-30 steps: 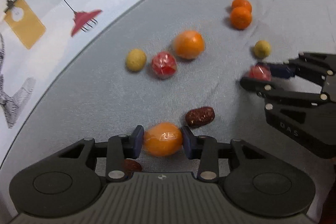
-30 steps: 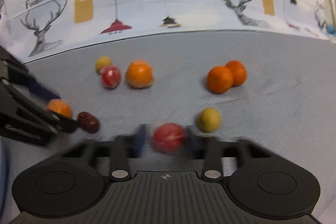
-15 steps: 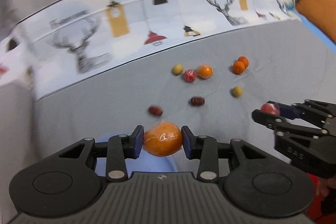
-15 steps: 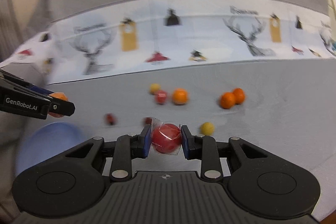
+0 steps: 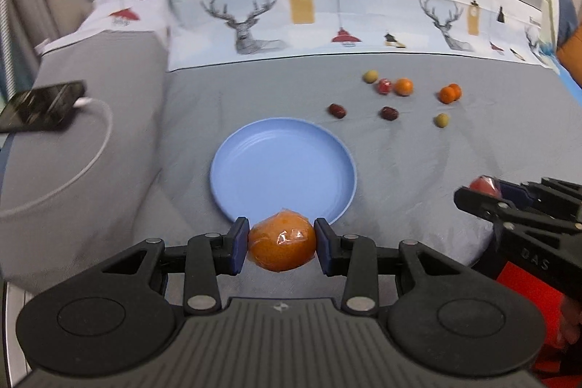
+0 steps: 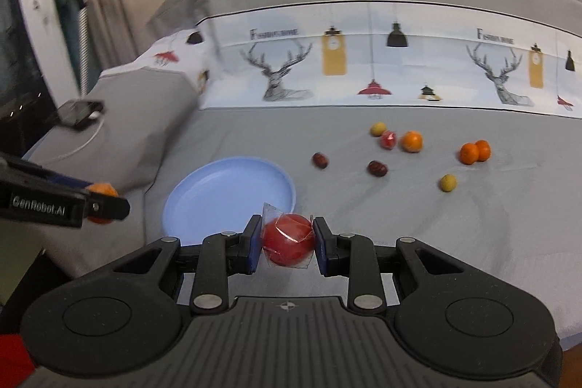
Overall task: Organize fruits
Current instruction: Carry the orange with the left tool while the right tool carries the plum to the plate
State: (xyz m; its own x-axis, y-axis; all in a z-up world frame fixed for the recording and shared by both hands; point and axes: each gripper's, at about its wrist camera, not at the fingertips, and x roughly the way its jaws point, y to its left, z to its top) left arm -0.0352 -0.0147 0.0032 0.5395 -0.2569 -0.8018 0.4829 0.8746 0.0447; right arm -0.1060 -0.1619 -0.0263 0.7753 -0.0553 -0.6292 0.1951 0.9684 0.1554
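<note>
Our left gripper (image 5: 281,245) is clamped on a wrapped orange (image 5: 281,245), held just at the near rim of the blue plate (image 5: 254,170). Our right gripper (image 6: 287,244) pinches a wrapped red fruit (image 6: 287,240) near the same plate's near right edge. Other fruits (image 6: 411,141) lie scattered on the grey cloth (image 6: 473,224) beyond the plate.

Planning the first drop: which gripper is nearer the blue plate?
Left. The left gripper with its orange fruit hangs at the blue plate near rim; the right gripper is off to the plate's right.
</note>
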